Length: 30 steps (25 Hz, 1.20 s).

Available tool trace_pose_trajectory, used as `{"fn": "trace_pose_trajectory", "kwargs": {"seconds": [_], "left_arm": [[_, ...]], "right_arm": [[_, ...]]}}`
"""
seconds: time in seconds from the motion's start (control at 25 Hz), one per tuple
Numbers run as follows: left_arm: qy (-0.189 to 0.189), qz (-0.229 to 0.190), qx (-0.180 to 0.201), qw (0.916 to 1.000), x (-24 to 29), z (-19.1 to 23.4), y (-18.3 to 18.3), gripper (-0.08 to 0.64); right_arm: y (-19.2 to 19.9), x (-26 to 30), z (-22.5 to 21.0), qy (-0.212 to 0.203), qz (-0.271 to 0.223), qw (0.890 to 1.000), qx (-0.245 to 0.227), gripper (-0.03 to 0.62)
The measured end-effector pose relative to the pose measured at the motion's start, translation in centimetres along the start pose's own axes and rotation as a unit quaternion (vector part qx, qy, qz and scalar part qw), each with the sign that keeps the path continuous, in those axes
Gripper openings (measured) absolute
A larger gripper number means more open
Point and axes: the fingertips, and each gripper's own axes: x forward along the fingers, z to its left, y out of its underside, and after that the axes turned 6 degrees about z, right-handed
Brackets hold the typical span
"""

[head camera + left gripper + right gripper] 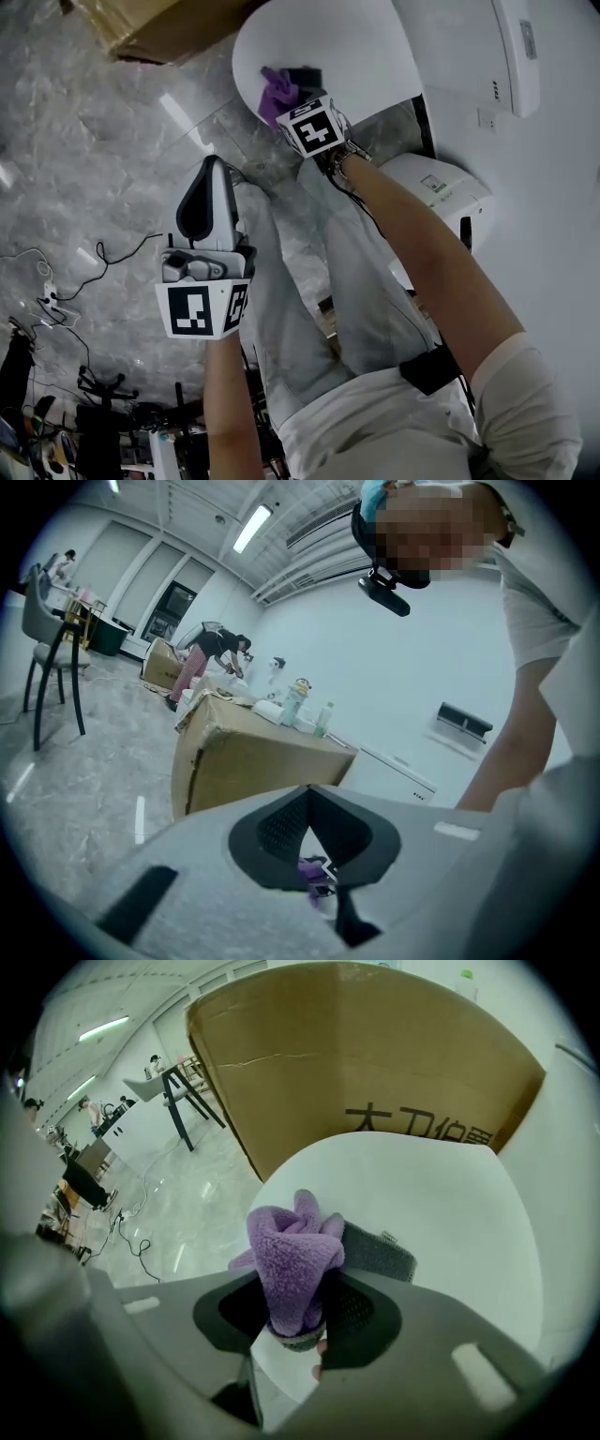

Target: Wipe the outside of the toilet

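Clamping one purple cloth (274,95), right gripper (292,92) hangs over one toilet (366,47).

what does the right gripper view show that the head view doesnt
Only the right gripper view shows the black print on the side of the cardboard box, a black-legged table far off, and, close up, the jaws clamped on the purple cloth. Only the head view shows the left gripper, held apart from the toilet, and the person's trousers. Both show the right gripper, the cloth, the box, the white toilet lid and the marble floor.
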Motion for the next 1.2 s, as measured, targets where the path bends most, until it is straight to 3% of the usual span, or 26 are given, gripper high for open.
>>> {"fn": "trace_pose_trajectory", "kwargs": {"seconds": [0.2,0.32,0.48,0.6,0.72,0.92,1.08,1.2], "left_arm": [[-0.002,0.003,0.003,1.0,-0.9,0.9,0.7,0.006],[-0.005,0.008,0.004,0.9999,-0.8,1.0,1.2,0.006],[0.005,0.018,0.012,0.9998,0.9,-2.1,1.8,0.006],[0.015,0.023,0.021,0.9994,2.9,-5.4,2.4,0.006],[0.026,0.02,0.02,0.9993,5.0,-9.6,2.6,0.006],[0.035,0.013,0.006,0.9993,8.4,-15.6,3.0,0.006],[0.039,0.015,0.007,0.9991,10.9,-20.0,4.0,0.006],[0.047,0.023,0.011,0.9986,12.8,-21.3,4.3,0.006]], "right_arm": [[0.1,0.3,2.4,-0.014,-0.008,1.0,0.001,0.141],[0.0,0.4,4.2,-0.043,-0.005,0.999,-0.017,0.143],[1.3,-0.3,5.4,-0.08,0.003,0.994,-0.078,0.143],[2.5,-1.9,3.9,-0.083,-0.012,0.993,-0.085,0.143],[4.8,-3.5,-0.7,-0.073,-0.019,0.995,-0.062,0.143],[8.6,-6.6,-13.1,-0.023,-0.025,0.999,0.023,0.143],[11.6,-8.9,-23.3,0.025,-0.026,0.996,0.084,0.143],[13.1,-9.6,-28.2,0.055,-0.015,0.992,0.112,0.143]]}}
